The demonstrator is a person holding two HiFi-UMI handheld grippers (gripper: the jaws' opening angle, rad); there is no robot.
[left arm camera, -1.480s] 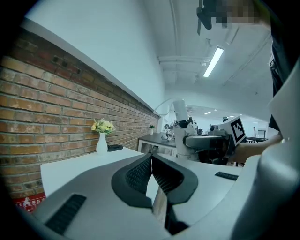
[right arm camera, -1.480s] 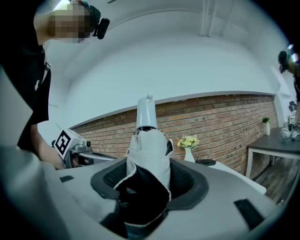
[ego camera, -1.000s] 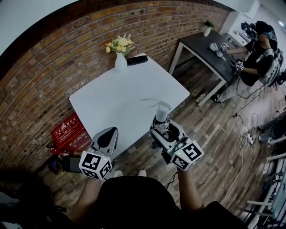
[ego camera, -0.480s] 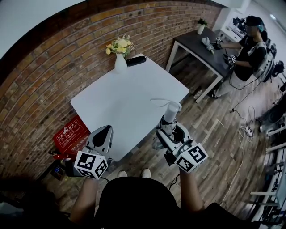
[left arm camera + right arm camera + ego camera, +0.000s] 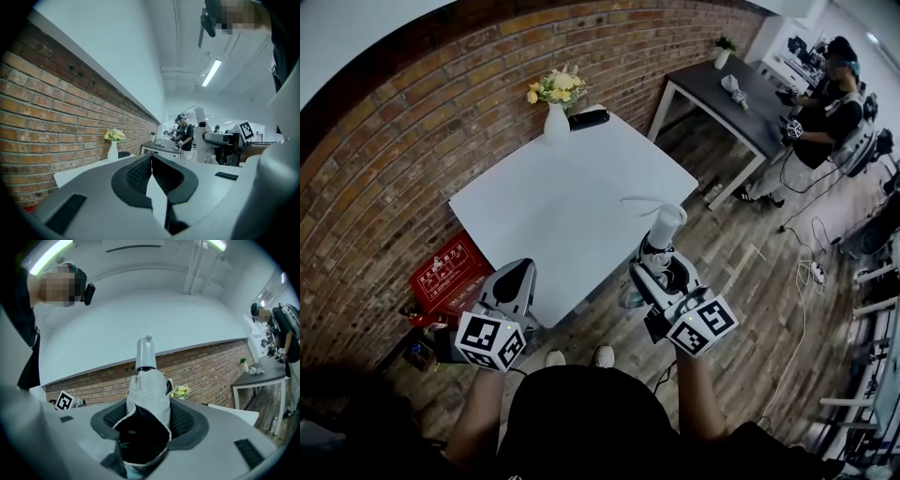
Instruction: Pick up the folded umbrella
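Carries folded umbrella (image 5: 664, 230) slightly rightward of a second ago, clamped in right tongs (image 5: 654, 264) by worktop (image 5: 562, 206) edge, long axis and grey cylindrical end pointing toward brick wall (image 5: 412, 141). Holds left tongs (image 5: 520, 274) shut, empty.

Matt grey cloth on the folded umbrella (image 5: 149, 394), smooth pale plastic at its handle end. Ribbed dark pads (image 5: 187, 418) on the right gripper (image 5: 149, 405) (rubbery by the look). Smooth matt white on the table (image 5: 562, 206); rough red brick on the wall (image 5: 412, 141); grained wood planks on the floor (image 5: 750, 300); glossy white vase (image 5: 556, 123).
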